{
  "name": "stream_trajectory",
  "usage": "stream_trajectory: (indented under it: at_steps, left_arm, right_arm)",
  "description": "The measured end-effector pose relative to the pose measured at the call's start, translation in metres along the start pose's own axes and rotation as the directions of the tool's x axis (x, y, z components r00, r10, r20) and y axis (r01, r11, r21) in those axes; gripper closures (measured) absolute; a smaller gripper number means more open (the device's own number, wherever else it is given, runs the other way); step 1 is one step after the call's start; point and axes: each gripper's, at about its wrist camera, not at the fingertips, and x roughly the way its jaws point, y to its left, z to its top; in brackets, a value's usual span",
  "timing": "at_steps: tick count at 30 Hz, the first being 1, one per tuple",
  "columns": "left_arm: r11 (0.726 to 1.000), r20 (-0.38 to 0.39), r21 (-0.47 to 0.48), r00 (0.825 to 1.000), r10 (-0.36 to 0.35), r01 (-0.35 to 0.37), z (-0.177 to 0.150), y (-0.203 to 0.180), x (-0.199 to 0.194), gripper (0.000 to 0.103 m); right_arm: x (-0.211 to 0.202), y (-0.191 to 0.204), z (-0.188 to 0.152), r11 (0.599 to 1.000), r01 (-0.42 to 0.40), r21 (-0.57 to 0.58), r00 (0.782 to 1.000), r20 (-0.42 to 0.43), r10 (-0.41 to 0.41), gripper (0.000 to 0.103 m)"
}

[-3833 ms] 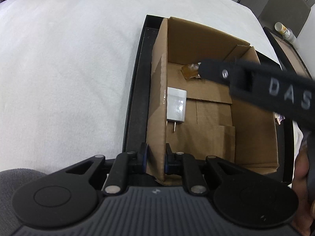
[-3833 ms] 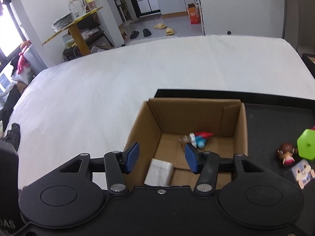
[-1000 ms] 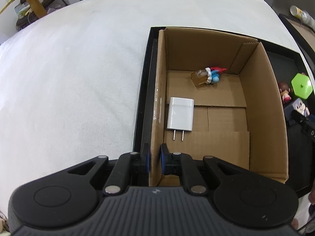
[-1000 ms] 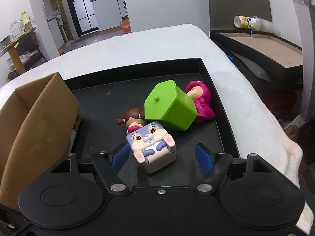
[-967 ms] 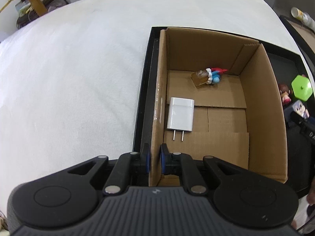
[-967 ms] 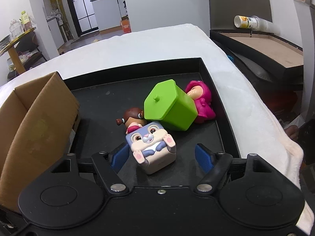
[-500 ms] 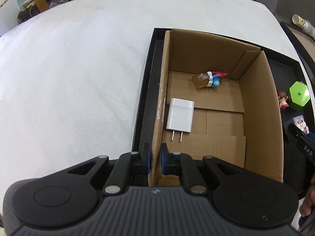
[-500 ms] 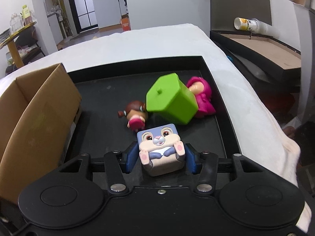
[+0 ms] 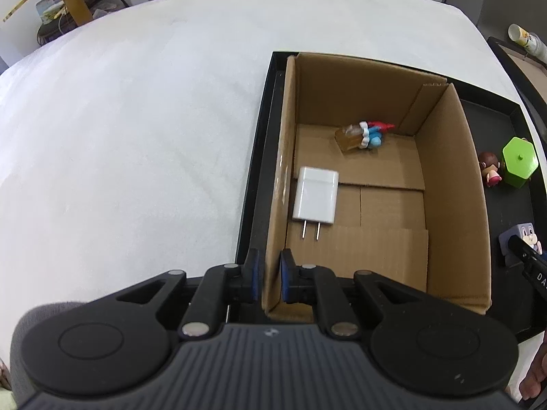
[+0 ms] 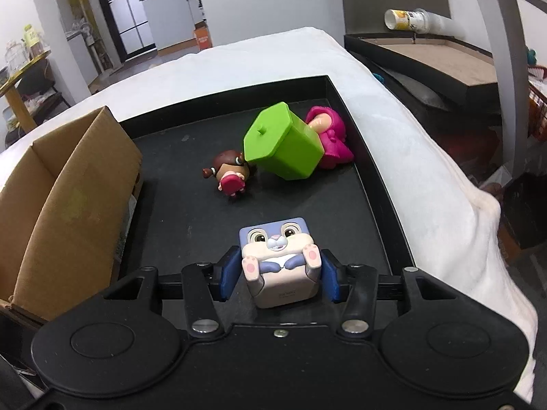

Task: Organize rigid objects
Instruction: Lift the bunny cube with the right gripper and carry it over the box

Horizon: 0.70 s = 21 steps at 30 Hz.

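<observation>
My right gripper is shut on a cube-shaped rabbit toy, its blue pads pressed on both sides of it, held just over the black tray. Behind it lie a green hexagonal box, a small brown-haired doll and a pink figure. My left gripper is shut on the near left wall of the open cardboard box. Inside the box lie a white charger plug and a small blue-and-red figure. In the left wrist view, the rabbit toy shows at the right edge.
The tray rests on a white cloth-covered surface. The cardboard box stands at the tray's left end. A second black tray with a brown board and a tipped paper cup sit to the right. Room furniture stands far behind.
My right gripper closed on the rabbit toy and drew it back, away from the doll and green box. The left gripper keeps its hold on the box wall.
</observation>
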Motion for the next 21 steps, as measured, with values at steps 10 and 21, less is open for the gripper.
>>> stream_trajectory:
  at_steps: [10, 21]
  left_arm:
    - [1.000, 0.018, -0.014, 1.000, -0.023, 0.023, -0.011, 0.004, -0.001, 0.094]
    - [0.999, 0.039, -0.016, 0.999, -0.031, 0.032, -0.015, 0.006, -0.006, 0.094]
  right_arm:
    - [-0.016, 0.025, -0.004, 0.997, 0.012, -0.071, 0.999, 0.038, -0.009, 0.058]
    - [-0.035, 0.040, 0.009, 0.992, 0.037, -0.118, 0.998, 0.063, -0.030, 0.059]
